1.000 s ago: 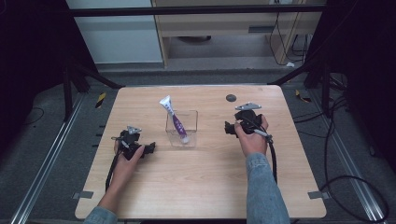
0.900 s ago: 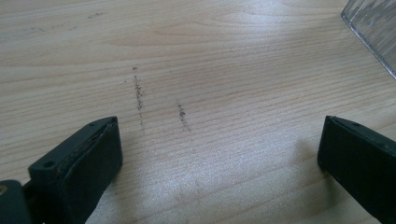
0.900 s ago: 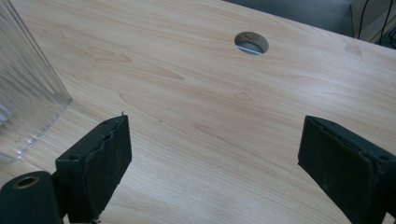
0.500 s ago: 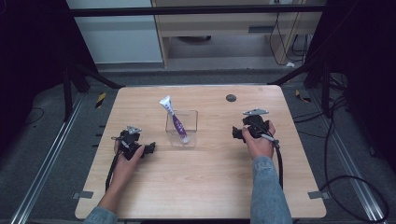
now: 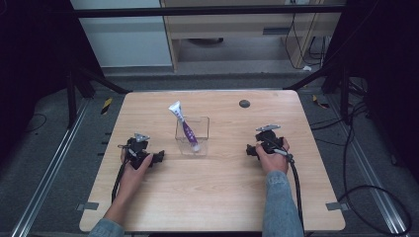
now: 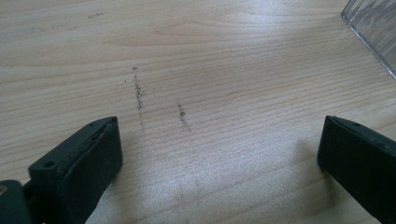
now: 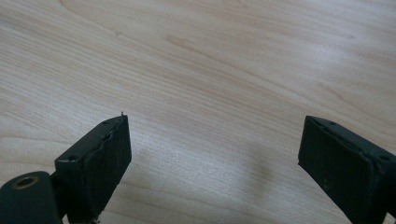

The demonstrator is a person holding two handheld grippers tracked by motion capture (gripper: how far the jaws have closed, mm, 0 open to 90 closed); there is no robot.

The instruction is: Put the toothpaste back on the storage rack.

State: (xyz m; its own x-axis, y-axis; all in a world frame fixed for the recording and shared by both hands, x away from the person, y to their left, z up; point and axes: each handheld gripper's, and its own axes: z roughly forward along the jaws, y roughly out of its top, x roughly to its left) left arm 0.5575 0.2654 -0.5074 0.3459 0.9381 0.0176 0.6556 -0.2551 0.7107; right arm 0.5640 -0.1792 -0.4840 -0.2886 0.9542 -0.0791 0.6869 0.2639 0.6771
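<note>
A pale wooden tabletop [image 5: 212, 197] is seen bearing a clear plastic box [image 5: 192, 136] with a purple-and-white tube [image 5: 184, 127] leaning inside. Left gripper [image 5: 157, 158] and right gripper [image 5: 250, 149] are rested either side, fingers apart, empty. The light box could be toppled if nudged.

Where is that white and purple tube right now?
In the high view, the white and purple tube stands tilted in the clear plastic box mid-table, between the left gripper and right gripper.

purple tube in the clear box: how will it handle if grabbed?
The tube leans out over the clear box rim, so it probably shifts or tips when nudged. Its flat crimped end looks soft and may flex. Likely light; the box might slide too.
</note>
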